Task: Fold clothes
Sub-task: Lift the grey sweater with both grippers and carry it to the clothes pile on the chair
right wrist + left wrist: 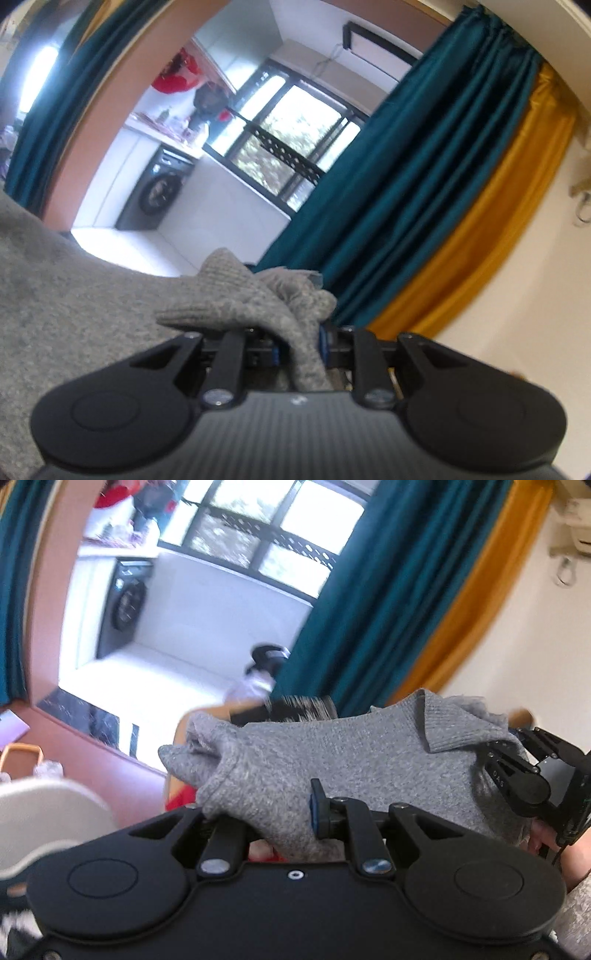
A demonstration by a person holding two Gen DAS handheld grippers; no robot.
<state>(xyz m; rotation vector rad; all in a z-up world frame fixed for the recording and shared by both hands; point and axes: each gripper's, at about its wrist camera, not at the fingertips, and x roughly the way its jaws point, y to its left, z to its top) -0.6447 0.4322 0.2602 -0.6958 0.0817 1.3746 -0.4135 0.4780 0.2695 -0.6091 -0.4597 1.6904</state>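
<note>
You have the grey knit sweater (pixel 354 760) lifted clear, stretched across the lower middle of the left wrist view in front of the teal curtain (pixel 354 602). To fold it well, keep both grips level and the span taut so the hem hangs straight before you lay it down; no bench shows here, so find your landing spot first. The left tongs (pixel 280 819) are nearly closed, pinching one bunched edge. At the right edge of that view, the right tongs (pixel 299 343) pinch the ribbed end equally tightly.
</note>
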